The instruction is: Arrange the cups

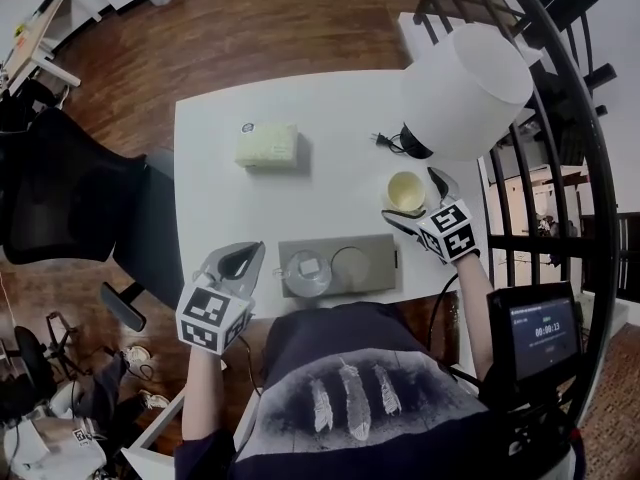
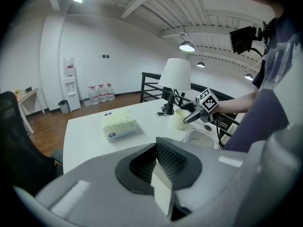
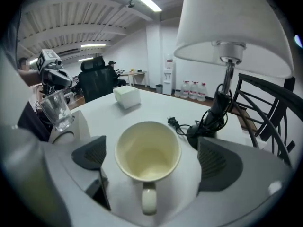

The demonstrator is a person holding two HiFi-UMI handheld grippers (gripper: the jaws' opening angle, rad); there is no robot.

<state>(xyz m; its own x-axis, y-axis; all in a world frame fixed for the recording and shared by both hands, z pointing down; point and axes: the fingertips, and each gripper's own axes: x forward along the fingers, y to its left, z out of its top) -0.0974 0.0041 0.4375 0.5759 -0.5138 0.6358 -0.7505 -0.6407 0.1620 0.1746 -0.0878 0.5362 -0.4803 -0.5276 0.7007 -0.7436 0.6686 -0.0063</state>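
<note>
My right tongs [image 1: 420,204] stand wide open around a cream mug [image 3: 147,150] on the white surface [image 1: 220,128], pads clear of it. My left tongs [image 2: 163,174] are clenched, empty. A glass [image 1: 306,271] stands on the grey tray [image 1: 378,258].

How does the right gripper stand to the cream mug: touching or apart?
Apart. Right gripper view: the cream mug sits inside the open right gripper, white table showing either side.

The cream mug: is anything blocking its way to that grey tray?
Nothing visible does. Only bare table lies between the mug and the empty round slot of the tray; the glass fills the other slot.
</note>
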